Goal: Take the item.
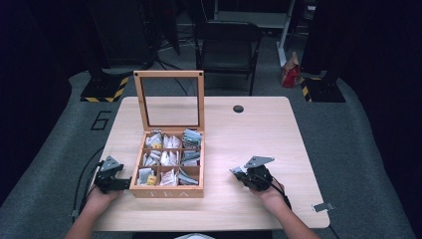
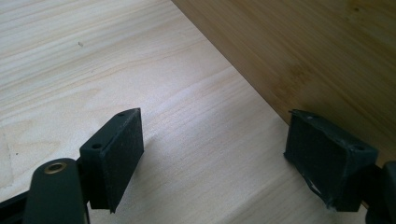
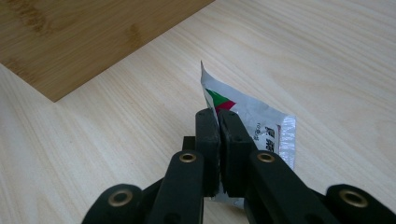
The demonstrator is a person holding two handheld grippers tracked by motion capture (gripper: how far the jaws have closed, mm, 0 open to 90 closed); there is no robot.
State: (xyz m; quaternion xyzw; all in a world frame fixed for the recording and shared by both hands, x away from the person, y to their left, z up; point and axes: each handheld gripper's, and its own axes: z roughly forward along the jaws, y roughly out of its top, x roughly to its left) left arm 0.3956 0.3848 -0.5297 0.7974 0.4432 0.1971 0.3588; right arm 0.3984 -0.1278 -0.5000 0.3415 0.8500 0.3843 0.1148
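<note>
On pale woodgrain, right tool point(image 3: 218, 122) pinching glossy foil sachet point(image 3: 261, 130)

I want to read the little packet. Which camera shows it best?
The right gripper view: the silver sachet sits close up, pinched in the right gripper, its print visible. In the high view it is a tiny sliver.
</note>
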